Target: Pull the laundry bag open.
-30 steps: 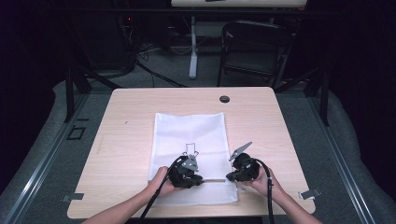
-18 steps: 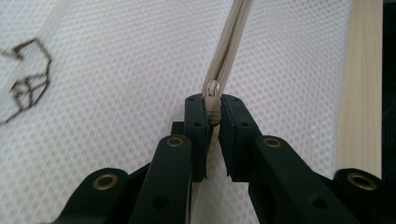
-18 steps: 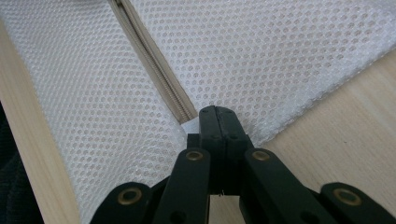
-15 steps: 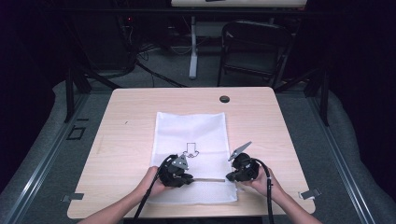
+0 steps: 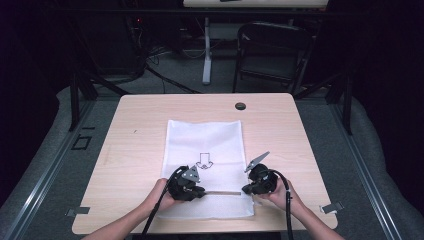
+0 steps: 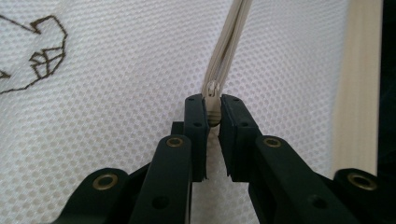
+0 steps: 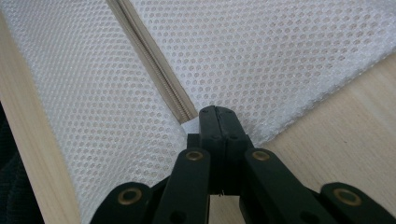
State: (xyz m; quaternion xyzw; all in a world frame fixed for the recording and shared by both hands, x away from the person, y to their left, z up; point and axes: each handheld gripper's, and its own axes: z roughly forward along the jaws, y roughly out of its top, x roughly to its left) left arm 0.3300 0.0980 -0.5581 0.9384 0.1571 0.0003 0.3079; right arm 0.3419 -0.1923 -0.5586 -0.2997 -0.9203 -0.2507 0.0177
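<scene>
Mesh bag (image 5: 205, 150) flat on table (image 5: 135, 125). My left fingers (image 6: 212, 109) clamp zipper pull (image 6: 213, 100); right fingers (image 7: 218, 116) pinched tight on bag edge beside zipper (image 7: 154, 60) end.

Left gripper (image 5: 186, 186) and right gripper (image 5: 259, 180): black perforated jaws, brass-coloured pivot screws, grey three-cornered top plates, black trailing cables; person's forearms bare, no sleeves.
</scene>
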